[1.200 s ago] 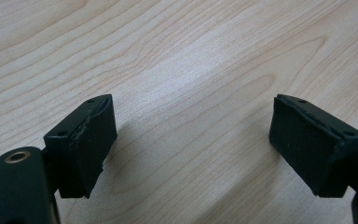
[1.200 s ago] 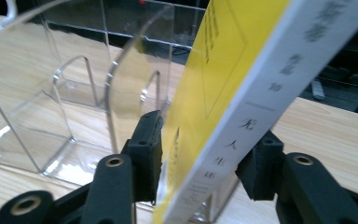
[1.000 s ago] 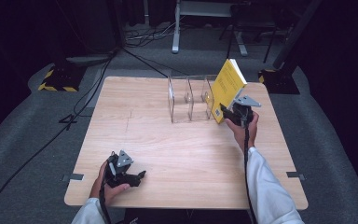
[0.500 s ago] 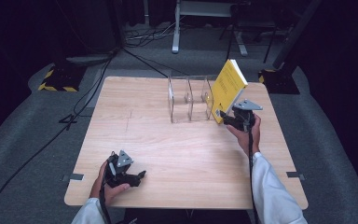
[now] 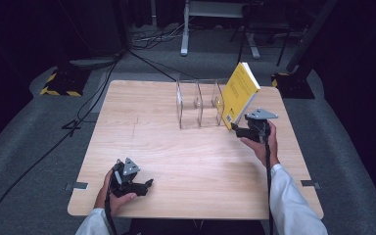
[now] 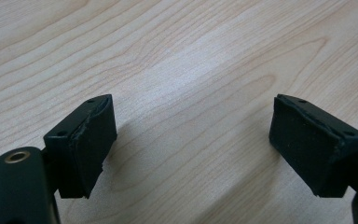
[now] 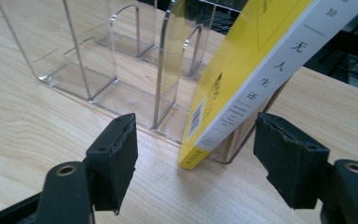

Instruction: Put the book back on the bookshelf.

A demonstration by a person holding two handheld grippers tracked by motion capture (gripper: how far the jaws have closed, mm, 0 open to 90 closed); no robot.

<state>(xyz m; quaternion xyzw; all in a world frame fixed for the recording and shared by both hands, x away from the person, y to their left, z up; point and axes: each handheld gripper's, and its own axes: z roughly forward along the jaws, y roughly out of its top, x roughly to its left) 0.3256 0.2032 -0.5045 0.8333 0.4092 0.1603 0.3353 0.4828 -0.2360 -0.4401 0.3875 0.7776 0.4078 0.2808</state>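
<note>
I am seeing my right gripper (image 5: 236, 128), fingers just opening and released, sitting near the yellow book (image 5: 239, 94) leaning tilted in the clear rack's (image 5: 196, 105) right end, while my left gripper (image 5: 148, 183) is resting open on the bench (image 5: 200, 161)

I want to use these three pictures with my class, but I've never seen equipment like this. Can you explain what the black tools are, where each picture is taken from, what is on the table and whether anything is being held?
A person sits at a wooden table with a hand-held tool in each hand. One picture looks down from above. The other two come from small cameras riding on each tool, looking along its two black jaws.

The left gripper rests near the table's front edge, jaws open over bare wood. The right gripper is at the far side, and its jaws have just been opening. They stand apart on either side of a yellow book without pressing it. The book leans tilted in the right end of a clear plastic divider rack. Nothing is held.
</note>
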